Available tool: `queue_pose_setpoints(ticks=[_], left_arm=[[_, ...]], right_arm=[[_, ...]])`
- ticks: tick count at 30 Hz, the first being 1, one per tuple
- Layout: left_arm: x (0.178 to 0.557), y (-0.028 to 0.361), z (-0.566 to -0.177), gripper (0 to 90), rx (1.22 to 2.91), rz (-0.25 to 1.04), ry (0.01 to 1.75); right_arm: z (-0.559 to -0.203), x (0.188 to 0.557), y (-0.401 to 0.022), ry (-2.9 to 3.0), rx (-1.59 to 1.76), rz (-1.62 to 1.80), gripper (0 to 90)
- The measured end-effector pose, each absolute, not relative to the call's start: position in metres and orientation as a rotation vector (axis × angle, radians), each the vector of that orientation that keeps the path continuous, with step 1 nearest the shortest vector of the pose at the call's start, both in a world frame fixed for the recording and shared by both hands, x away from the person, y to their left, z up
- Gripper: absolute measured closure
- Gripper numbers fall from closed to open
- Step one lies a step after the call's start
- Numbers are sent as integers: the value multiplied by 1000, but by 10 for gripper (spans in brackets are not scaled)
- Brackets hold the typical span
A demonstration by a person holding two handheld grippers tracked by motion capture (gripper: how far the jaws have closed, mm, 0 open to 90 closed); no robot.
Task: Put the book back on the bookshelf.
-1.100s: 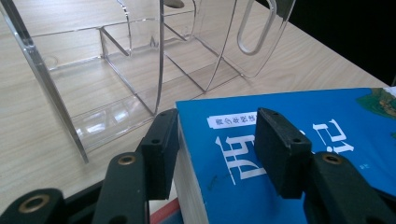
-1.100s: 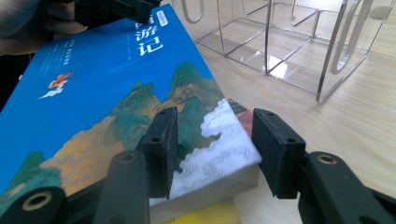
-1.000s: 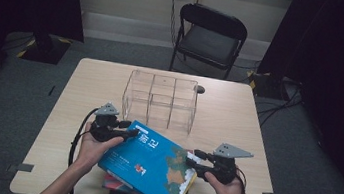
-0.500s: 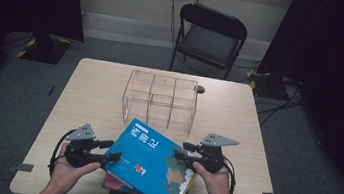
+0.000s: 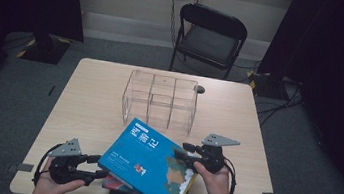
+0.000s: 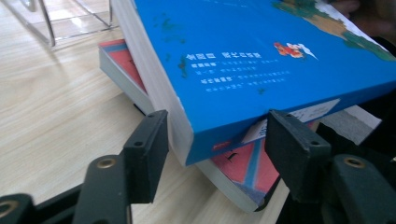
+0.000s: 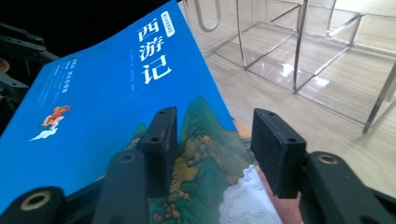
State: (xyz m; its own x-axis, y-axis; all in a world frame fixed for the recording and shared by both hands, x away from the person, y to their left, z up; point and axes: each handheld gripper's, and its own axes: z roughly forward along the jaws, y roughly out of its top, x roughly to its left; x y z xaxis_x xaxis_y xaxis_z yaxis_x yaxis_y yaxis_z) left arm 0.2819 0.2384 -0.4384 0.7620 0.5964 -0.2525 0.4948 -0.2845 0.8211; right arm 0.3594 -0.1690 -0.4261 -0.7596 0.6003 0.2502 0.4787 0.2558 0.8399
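I had the thick blue paperback book (image 5: 149, 162) with the painted mountain cover tilted over the stack of books (image 5: 118, 184) at the near edge of the pale wooden table (image 5: 88, 101). My right gripper (image 5: 183, 155) clamped its far edge, one jaw on the cover and one beneath. My left gripper (image 5: 99, 165) stood about half open, its jaws having just been opening; the book's near corner (image 6: 205, 144) sat between the pads but neither pressed on it.

The risk I saw was the one-sided hold: such a heavy book could pivot or slip in the right jaws and drop onto the red-covered book (image 6: 243, 163) below. Swinging it carelessly toward the clear acrylic compartment rack (image 5: 159, 100) could also knock its thin walls.
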Motion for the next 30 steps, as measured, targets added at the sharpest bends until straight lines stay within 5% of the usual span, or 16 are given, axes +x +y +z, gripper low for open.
queue_pose_setpoints(ticks=[30], left_arm=[[340,222,-441,517,1844,185,997]], right_arm=[[-422,295,-189,2443,1029,1492,524]])
